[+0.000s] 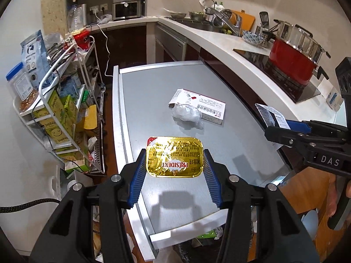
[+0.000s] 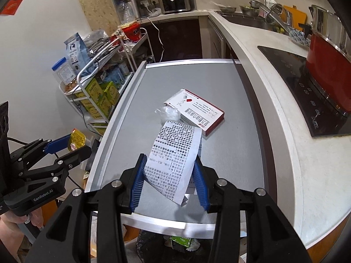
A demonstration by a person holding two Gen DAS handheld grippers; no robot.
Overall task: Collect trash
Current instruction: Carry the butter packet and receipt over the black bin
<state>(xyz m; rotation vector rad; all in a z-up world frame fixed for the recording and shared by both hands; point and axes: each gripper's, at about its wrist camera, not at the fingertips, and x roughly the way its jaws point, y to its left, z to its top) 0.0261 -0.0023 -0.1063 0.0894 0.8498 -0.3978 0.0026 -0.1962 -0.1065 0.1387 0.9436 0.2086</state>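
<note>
My left gripper point(image 1: 174, 163) is shut on a gold foil butter pack point(image 1: 174, 156), held above the grey table point(image 1: 153, 100). That pack point(image 2: 76, 141) and the left gripper point(image 2: 73, 145) also show at the left of the right wrist view. My right gripper point(image 2: 169, 166) is shut on a printed paper receipt point(image 2: 174, 153), lifted over the table's near end; the receipt point(image 1: 271, 115) shows at the right in the left wrist view. On the table lie a white and red carton point(image 1: 204, 107) and a crumpled clear plastic wrapper point(image 1: 187, 115), touching each other.
A wire rack point(image 1: 65, 109) full of green boxes and jars stands left of the table. A white counter point(image 1: 219, 41) with a red pot point(image 1: 294, 63) on a black hob runs along the right. A dark bag with litter point(image 2: 182, 243) sits below the table's near edge.
</note>
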